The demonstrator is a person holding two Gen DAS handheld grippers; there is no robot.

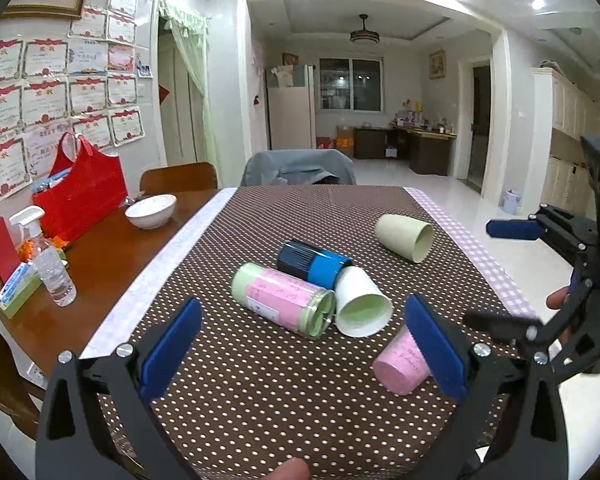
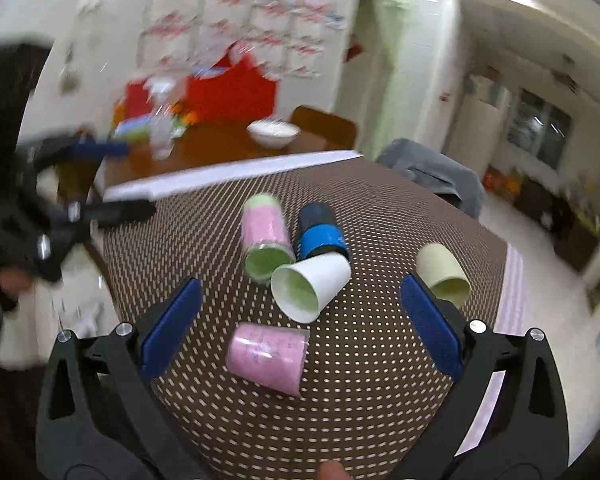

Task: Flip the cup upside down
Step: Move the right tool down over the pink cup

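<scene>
Dining room, wooden table (image 1: 112, 240) half covered by a brown polka-dot cloth (image 1: 260, 380); five cups on the cloth, all lying on their sides, none inverted yet. White cup (image 1: 360, 304) mid-cloth, mouth toward the cameras, green inside; pink-and-green cup (image 1: 282, 300) just beside it on the left, rims touching or nearly so; dark blue cup (image 1: 310, 264) behind both, its open end against the white cup's base. Cream cup (image 1: 406, 238) apart, toward the far right of the cloth. Small pink cup (image 2: 266, 354) nearest the grippers, on its side, partly hidden by a finger in the left wrist view. Left gripper (image 1: 304, 352) released, jaws wide, nothing between them, hovering above the near cloth. Right gripper (image 2: 300, 326) also released, jaws spread, pink cup lying below the gap, no contact visible; right wrist view is motion-blurred. Off the cloth: white bowl (image 1: 151, 210), red bag (image 1: 80, 196), spray bottle (image 1: 48, 258).
</scene>
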